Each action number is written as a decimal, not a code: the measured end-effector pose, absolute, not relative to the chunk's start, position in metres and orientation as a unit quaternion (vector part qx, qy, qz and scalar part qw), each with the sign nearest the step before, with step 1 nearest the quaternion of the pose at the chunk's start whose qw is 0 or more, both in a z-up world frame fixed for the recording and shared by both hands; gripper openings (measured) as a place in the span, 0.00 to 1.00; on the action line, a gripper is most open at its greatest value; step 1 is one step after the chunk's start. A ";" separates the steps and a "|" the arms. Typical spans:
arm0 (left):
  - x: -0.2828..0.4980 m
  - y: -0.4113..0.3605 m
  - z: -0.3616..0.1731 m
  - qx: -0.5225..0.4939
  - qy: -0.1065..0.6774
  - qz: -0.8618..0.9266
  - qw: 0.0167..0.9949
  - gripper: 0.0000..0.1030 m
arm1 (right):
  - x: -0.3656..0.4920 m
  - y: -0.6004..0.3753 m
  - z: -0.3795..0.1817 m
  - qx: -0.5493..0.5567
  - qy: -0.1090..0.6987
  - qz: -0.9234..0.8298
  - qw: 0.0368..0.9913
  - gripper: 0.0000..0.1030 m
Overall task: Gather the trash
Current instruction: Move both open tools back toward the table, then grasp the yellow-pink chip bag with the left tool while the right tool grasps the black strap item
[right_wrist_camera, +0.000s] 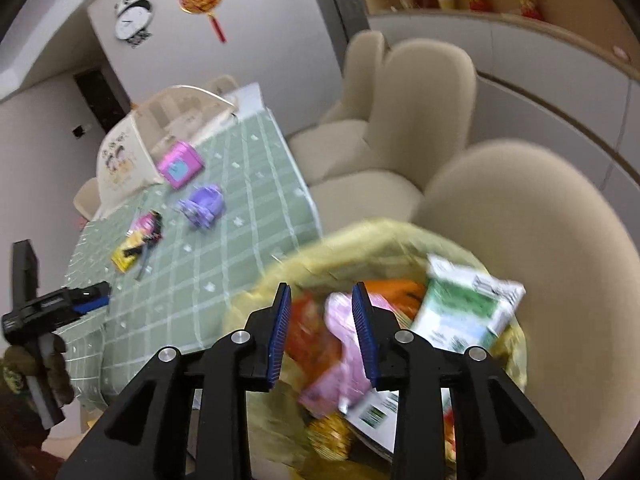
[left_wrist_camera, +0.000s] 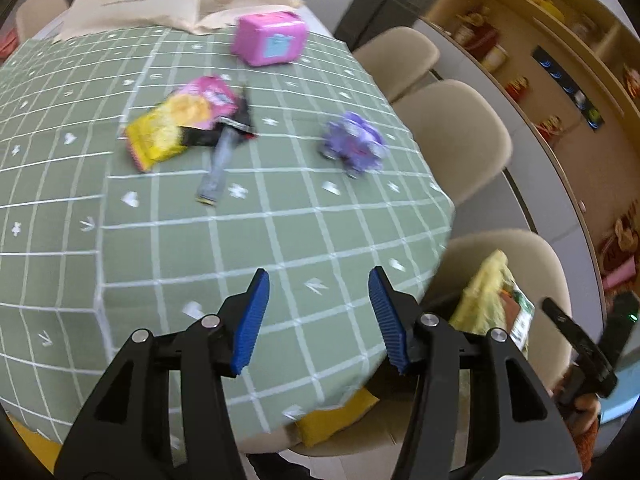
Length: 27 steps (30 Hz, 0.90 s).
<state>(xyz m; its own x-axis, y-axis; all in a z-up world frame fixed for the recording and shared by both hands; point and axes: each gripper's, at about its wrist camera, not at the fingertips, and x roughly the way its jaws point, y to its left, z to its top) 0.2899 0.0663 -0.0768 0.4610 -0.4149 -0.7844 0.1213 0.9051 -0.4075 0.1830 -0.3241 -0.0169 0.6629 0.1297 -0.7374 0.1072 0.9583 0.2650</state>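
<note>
Trash run half done: one hand-held gripper over the bag, the other over the wrappers.

Left wrist view: the left hand-held gripper [left_wrist_camera: 318, 280] hangs above the green checked surface [left_wrist_camera: 280, 240] with its jaws apart and nothing between them, pointed toward the wrapper pile [left_wrist_camera: 188, 124] farther up the cloth, likely the next pickup. A pink box [left_wrist_camera: 270, 38] and a purple toy [left_wrist_camera: 354, 142] sit near it; these look like keepers, not trash. Right wrist view: the right hand-held gripper [right_wrist_camera: 322, 298] stands over the yellow trash bag [right_wrist_camera: 280, 276] on a beige chair [right_wrist_camera: 540, 208] just beside the surface, jaws parted and empty. A pink wrapper [right_wrist_camera: 340, 344] lies below them among other packets, seemingly dropped in. The bag sits close so both hands can reach it.
</note>
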 end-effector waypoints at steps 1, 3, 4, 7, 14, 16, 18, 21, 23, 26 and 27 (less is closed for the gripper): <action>0.294 0.073 -0.078 -0.152 0.493 -0.152 0.843 0.48 | 0.186 -0.318 -0.013 0.138 0.408 0.012 0.902 0.30; 0.305 0.090 -0.080 -0.159 0.491 -0.135 0.846 0.48 | 0.193 -0.304 -0.008 0.127 0.408 0.027 0.904 0.30; 0.311 0.097 -0.081 -0.160 0.489 -0.129 0.848 0.48 | 0.200 -0.294 -0.007 0.118 0.412 0.036 0.903 0.30; 0.327 0.118 -0.081 -0.155 0.478 -0.112 0.857 0.48 | 0.216 -0.263 -0.009 0.089 0.421 0.045 0.902 0.30; 0.379 0.161 -0.084 -0.115 0.460 -0.099 0.875 0.48 | 0.261 -0.196 -0.030 0.052 0.447 0.079 0.889 0.30; 0.397 0.167 -0.088 -0.106 0.462 -0.105 0.874 0.48 | 0.277 -0.177 -0.039 0.050 0.460 0.088 0.882 0.30; 0.415 0.169 -0.094 -0.100 0.468 -0.114 0.871 0.48 | 0.289 -0.162 -0.046 0.056 0.469 0.097 0.876 0.30; 0.441 0.168 -0.104 -0.090 0.479 -0.133 0.863 0.48 | 0.307 -0.141 -0.055 0.061 0.480 0.105 0.869 0.30; 0.455 0.165 -0.113 -0.083 0.490 -0.147 0.855 0.48 | 0.316 -0.128 -0.061 0.056 0.485 0.104 0.866 0.30; 0.465 0.161 -0.124 -0.084 0.510 -0.165 0.840 0.40 | 0.328 -0.116 -0.069 0.057 0.495 0.103 0.861 0.30; 0.466 0.161 -0.126 -0.091 0.514 -0.173 0.835 0.25 | 0.333 -0.112 -0.072 0.062 0.500 0.108 0.857 0.30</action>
